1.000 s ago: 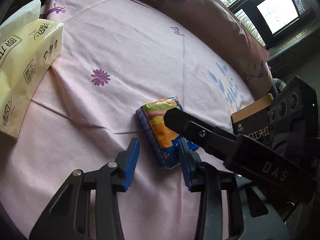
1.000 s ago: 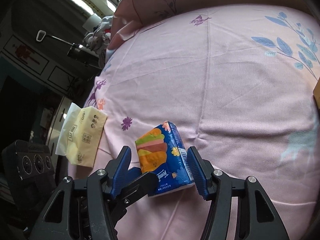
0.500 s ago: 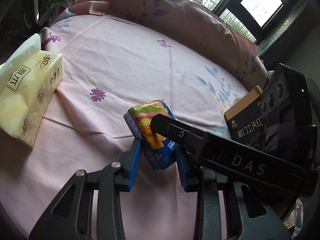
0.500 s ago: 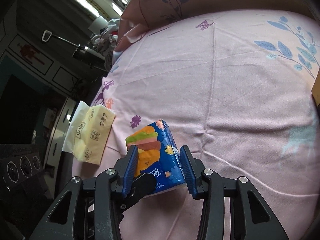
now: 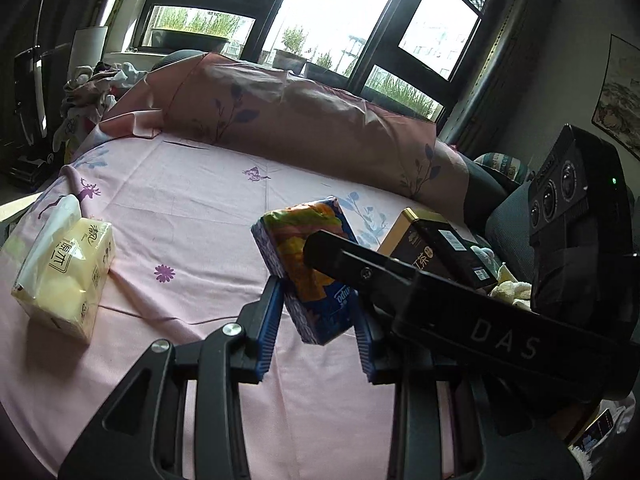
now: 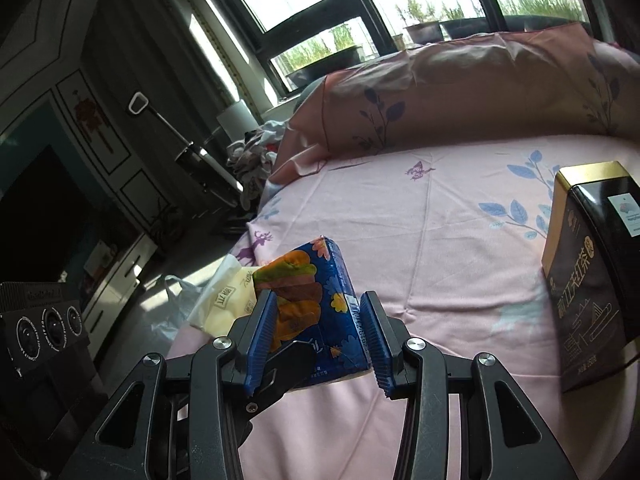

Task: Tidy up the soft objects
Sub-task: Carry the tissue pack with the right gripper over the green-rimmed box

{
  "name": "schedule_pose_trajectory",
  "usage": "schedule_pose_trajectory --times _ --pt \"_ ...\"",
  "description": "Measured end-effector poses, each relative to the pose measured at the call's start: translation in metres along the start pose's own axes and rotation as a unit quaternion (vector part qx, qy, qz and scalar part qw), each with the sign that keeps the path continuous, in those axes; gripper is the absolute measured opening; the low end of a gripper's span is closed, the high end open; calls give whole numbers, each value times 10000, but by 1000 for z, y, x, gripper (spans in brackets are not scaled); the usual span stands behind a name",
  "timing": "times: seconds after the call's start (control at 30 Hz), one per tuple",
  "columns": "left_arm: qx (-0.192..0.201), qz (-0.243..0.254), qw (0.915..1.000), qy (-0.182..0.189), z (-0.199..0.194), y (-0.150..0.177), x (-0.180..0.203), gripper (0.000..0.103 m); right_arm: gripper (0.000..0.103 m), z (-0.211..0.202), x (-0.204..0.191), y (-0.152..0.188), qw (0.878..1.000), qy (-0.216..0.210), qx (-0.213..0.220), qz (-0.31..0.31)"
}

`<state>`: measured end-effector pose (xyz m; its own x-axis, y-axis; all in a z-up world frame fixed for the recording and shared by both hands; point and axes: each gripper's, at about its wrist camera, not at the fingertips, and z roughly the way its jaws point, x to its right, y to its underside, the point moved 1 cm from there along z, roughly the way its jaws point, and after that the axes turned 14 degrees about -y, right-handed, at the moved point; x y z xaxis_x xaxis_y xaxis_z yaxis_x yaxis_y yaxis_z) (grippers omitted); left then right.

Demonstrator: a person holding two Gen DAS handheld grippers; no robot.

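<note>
Left wrist view shows the bed (image 5: 192, 216), covered in a pink printed sheet and filling most of the frame. A long pink pillow (image 5: 288, 120) lies along its far edge under the window (image 5: 320, 12).

A yellow tissue pack (image 5: 64, 276) sits on the sheet at the left edge. In the right wrist view it is partly hidden behind the blue pack, at the bed's edge (image 6: 228, 300).

A dark tea tin (image 6: 592, 276) with a gold end stands on the sheet at the right, well apart from the yellow pack.

The blue pack (image 5: 308, 264), with an orange and green print, is held above the sheet, tilted, near the middle of the bed.

The left gripper (image 5: 316, 328) has its blue pads (image 5: 267, 332) pressed on the pack's lower end, jaws drawn in narrow. They closed within the last second.

The right gripper (image 6: 316, 340) clamps the same pack (image 6: 316, 300) across its wider faces, jaws about half spread, and also closed within the last second. One finger of each gripper crosses in front of the other's camera.
</note>
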<state>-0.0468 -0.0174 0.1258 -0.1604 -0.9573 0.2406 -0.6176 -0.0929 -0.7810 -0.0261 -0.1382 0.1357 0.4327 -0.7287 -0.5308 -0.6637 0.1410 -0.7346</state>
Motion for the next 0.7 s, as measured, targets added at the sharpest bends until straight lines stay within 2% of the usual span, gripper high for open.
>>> schedule_pose_trajectory --times 0.2,0.4,0.6,0.7 --pt "313 348 9983 335 -25 -9 32 31 46 -45 -13 -5 9984 231 435 -261" --pt "530 794 9935 618 -41 -17 79 31 46 -101 -7 -10 9945 390 937 -276" --pt "563 1247 9849 1064 -43 -16 137 32 46 -158 14 -9 9867 713 1460 -40" --pt "458 1343 9818 1260 -35 -14 164 32 46 -183 29 -6 9820 862 1673 160"
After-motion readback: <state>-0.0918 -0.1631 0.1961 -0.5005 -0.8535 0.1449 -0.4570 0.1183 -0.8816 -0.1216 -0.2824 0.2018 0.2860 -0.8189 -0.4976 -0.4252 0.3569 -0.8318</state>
